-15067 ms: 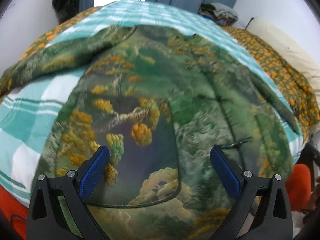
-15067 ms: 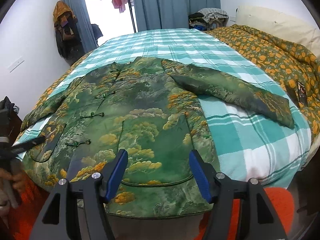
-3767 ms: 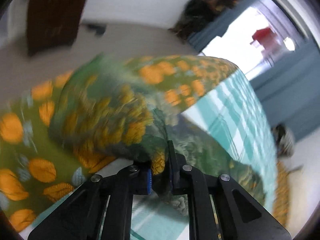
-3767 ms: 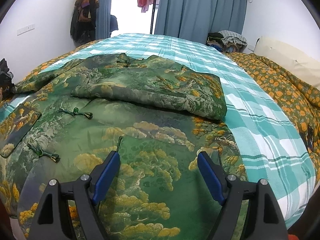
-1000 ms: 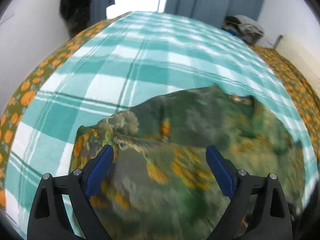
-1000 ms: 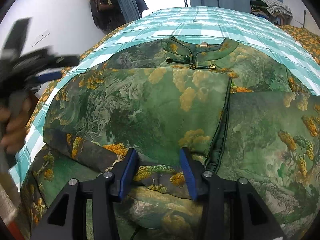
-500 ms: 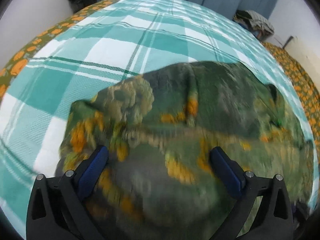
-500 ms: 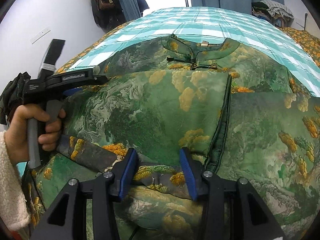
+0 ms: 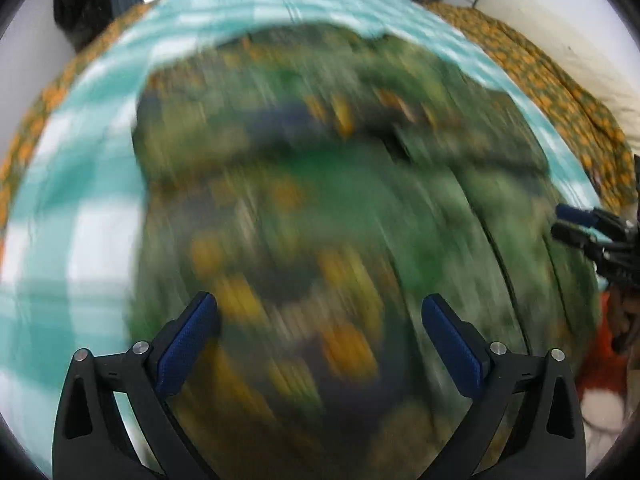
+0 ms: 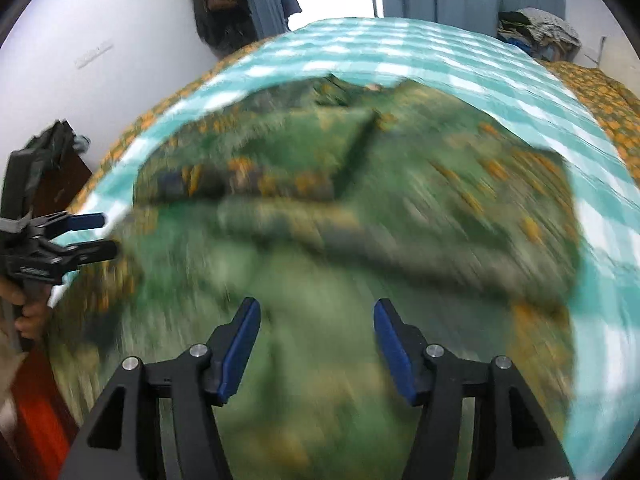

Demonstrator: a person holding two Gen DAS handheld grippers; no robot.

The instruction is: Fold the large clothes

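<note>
A green jacket with yellow-orange patterns (image 9: 320, 184) lies on the bed with both sleeves folded in over its body; it also shows in the right wrist view (image 10: 360, 208). Both views are motion-blurred. My left gripper (image 9: 316, 344) is open and empty above the jacket's lower left part; it also shows in the right wrist view (image 10: 92, 236). My right gripper (image 10: 316, 344) is open and empty above the jacket's lower middle; it also shows at the right edge of the left wrist view (image 9: 568, 224).
The bed has a teal and white checked cover (image 10: 440, 60) and an orange-patterned quilt (image 9: 560, 92) along the right. A pile of clothes (image 10: 536, 28) lies at the far right. Dark clothes (image 10: 224, 4) hang by the curtain. A red surface (image 10: 36, 420) is below the bed edge.
My right gripper has opened wider and pulled back from the folded sleeve. My left gripper has moved back toward the jacket's hem. Both views are now blurred by motion.
</note>
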